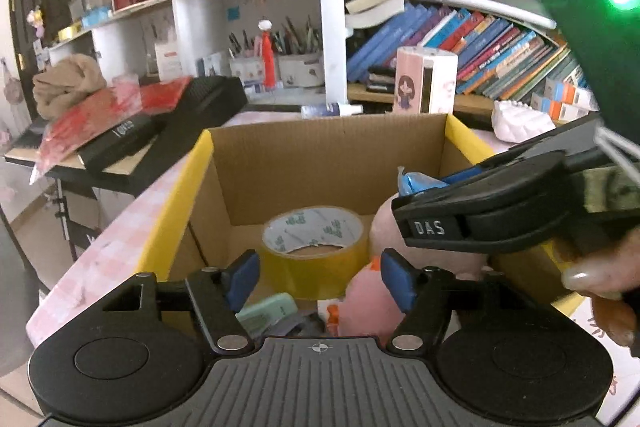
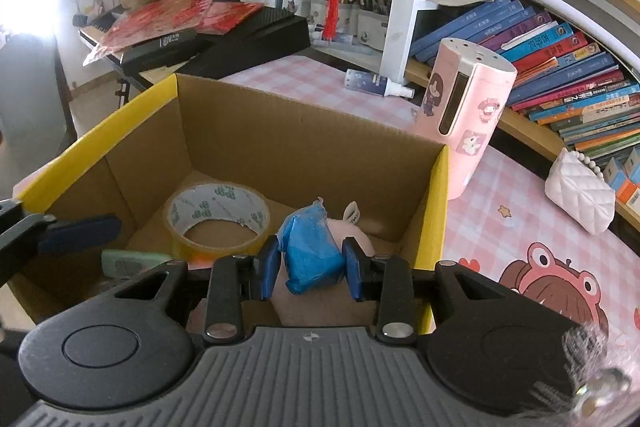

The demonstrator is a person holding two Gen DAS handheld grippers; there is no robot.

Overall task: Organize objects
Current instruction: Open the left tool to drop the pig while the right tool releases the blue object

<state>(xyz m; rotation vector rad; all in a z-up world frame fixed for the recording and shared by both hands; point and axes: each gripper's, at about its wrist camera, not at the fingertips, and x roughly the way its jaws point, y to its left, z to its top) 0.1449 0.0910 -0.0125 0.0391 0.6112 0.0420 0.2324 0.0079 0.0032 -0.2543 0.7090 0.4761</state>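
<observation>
Right gripper [image 2: 309, 273] found closed on a crumpled blue bundle [image 2: 312, 251], held above the cardboard box [image 2: 256, 131] at its near right corner, directly over a pink plush toy [image 2: 352, 239] inside. Bundle's long axis roughly upright between the pads. Left gripper [image 1: 320, 277] found open, nothing between the pads, poised over the box's near edge; therefore not the arm concerned with the release. Judged: drop point lies straight below the right gripper. Deeper in the box, toward its middle, a yellow tape roll [image 2: 218, 219] lying flat; a green item [image 2: 132, 263] near the box's left wall. Beyond the box, on the checked surface [image 2: 520, 227], a pink cylinder [image 2: 466, 115] standing upright.
</observation>
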